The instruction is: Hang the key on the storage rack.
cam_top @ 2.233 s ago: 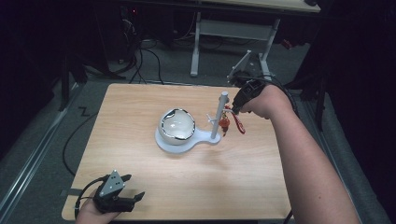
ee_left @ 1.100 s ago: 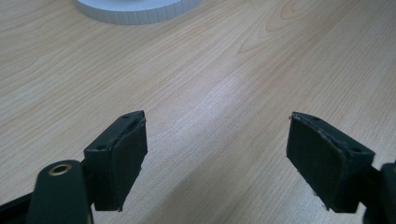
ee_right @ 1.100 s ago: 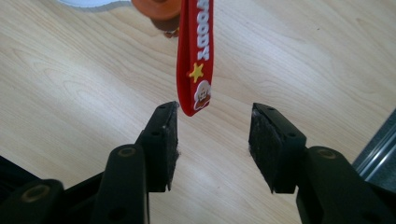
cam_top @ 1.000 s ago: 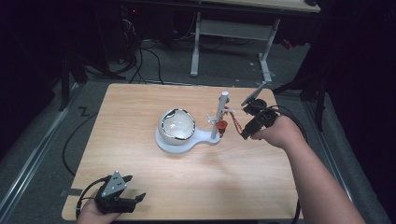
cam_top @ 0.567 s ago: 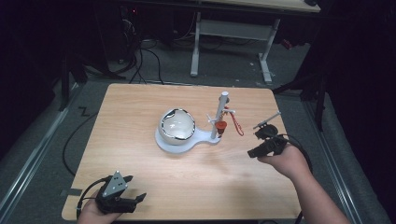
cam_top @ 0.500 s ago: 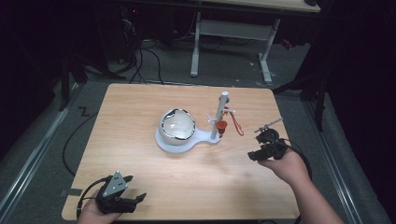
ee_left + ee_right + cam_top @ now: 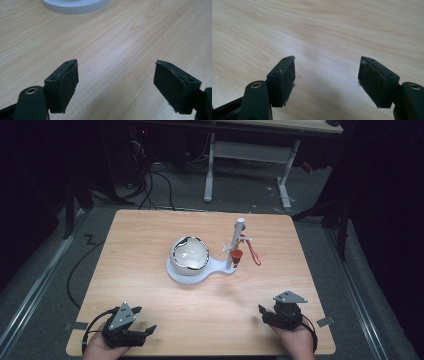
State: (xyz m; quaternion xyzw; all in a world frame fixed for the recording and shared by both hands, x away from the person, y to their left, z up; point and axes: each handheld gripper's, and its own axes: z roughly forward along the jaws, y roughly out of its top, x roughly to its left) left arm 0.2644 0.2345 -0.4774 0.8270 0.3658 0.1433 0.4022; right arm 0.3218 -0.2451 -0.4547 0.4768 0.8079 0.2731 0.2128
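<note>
Right gripper sits low at the near right corner of the table, hand behind it at the edge, jaws level and aimed across the wood. They have just been opening and stand spread with only bare tabletop between them. Left gripper rests at the near left corner, jaws wide apart too, empty. The red tassel hangs on the white stand mid-table, beside the bowl, well apart from both hands.
</note>
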